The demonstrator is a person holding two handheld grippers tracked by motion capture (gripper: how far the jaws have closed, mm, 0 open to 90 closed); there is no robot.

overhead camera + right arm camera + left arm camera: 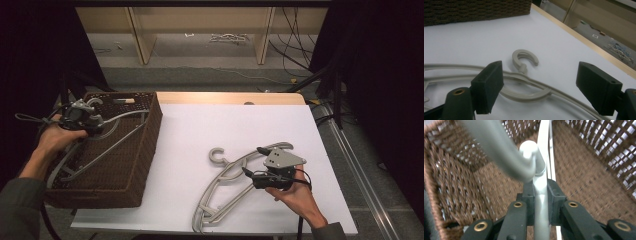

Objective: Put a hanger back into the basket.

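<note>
A brown wicker basket (145, 150) stands at the table's left and holds grey plastic hangers (107, 150). My left gripper (97, 121) is inside the basket's far end. In the left gripper view it (540, 195) is shut on a hanger's bar (541, 220), just below the neck of its hook (529, 147). Another grey hanger (225, 185) lies flat on the white table, hook (525, 56) pointing towards the basket. My right gripper (253, 161) is low over that hanger's upper arm. It (542, 86) stands open, with the hanger's bars (529, 96) between its pads.
The white table top (210, 125) has a wooden far edge (584, 40). The basket's woven wall (474, 10) rises beyond the hanger in the right gripper view. Behind the table are wooden shelf legs (142, 40) and cables (295, 55) on the floor.
</note>
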